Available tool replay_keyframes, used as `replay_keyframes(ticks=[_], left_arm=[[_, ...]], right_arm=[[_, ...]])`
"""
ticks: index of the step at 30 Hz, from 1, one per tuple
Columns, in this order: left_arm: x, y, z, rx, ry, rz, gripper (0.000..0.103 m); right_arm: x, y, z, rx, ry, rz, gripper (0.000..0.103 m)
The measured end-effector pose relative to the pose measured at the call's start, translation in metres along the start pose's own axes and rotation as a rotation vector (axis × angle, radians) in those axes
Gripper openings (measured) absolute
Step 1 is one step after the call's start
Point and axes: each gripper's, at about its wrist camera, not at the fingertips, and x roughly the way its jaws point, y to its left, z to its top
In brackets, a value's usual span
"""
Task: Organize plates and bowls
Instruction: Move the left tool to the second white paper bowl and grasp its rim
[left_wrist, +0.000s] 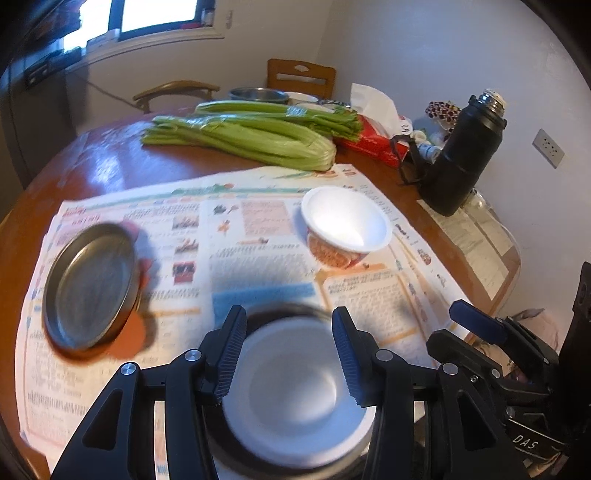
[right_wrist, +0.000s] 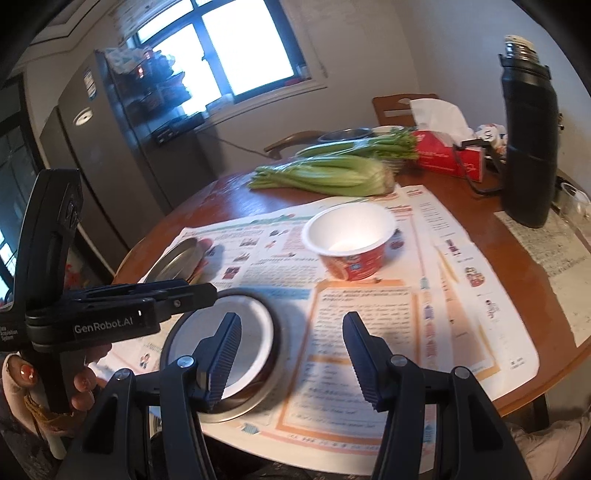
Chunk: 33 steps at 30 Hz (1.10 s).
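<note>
White bowl (left_wrist: 295, 384) sits stacked in the near metal plate (right_wrist: 236, 402); far cup (left_wrist: 345, 225) and left plate (left_wrist: 88, 291) remain; both tools, left tool (left_wrist: 290, 354) and right tool (right_wrist: 291, 358), hang narrow, empty.

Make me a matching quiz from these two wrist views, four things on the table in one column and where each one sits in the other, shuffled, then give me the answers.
Things:
1. white plate
2. empty metal plate
3. paper bowl with red print
4. black flask

Places:
A. on the newspaper, alone, towards its far right part
B. off the newspaper, upright near the table's right edge
C. lying in a metal dish nearest the cameras
D. on the newspaper's left part, one edge propped up

Pairs: 1-C, 2-D, 3-A, 4-B
</note>
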Motion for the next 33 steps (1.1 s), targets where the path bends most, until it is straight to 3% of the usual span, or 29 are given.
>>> replay_keyframes(ticks=[14,22,33], left_arm=[[0.056,-0.025,0.074,0.095,0.053,-0.050,0.050],[0.096,-0.025,0.095,0.105,0.115,-0.053,0.052],[0.138,-0.016,0.104,0.071,0.202,-0.074,0.052]], right_arm=[[0.031,-0.045,0.046,0.057,0.004,-0.109,0.058],[0.075,-0.061,0.068,0.080,0.078,-0.111,0.058],[0.125,-0.058,0.062,0.057,0.180,-0.069,0.058]])
